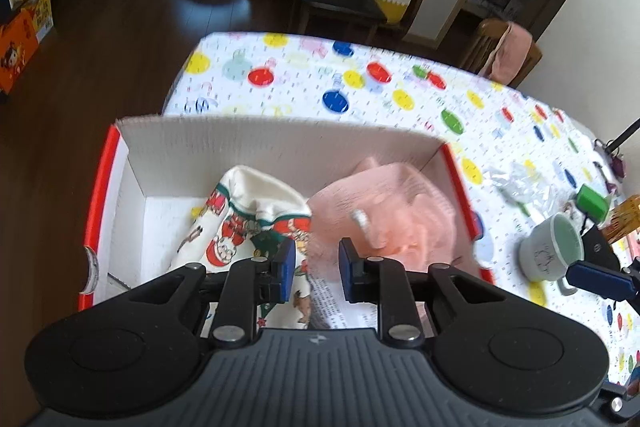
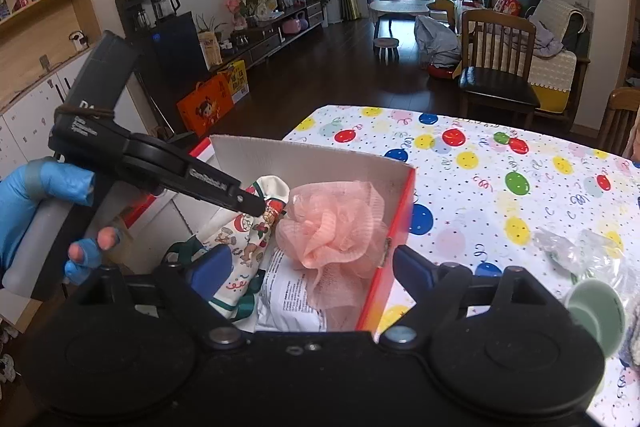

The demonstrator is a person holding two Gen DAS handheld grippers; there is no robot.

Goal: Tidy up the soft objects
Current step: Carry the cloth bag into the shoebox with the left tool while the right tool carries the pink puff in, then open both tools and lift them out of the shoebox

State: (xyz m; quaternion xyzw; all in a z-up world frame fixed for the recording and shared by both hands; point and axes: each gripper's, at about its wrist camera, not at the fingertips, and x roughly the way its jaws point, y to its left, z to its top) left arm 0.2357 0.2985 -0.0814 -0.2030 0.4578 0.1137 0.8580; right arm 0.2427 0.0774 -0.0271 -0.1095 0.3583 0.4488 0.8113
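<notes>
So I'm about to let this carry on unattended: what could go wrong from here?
1. The left tool is open right above the printed cloth and pink mesh pouf; closing could snag both together.
2. The mug stands close beside the red box, near the right tool; a swing might knock it over.

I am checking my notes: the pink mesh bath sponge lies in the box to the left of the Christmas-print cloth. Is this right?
Not quite. The pink mesh bath sponge lies in the box to the right of the Christmas-print cloth, as the right wrist view shows.
</notes>
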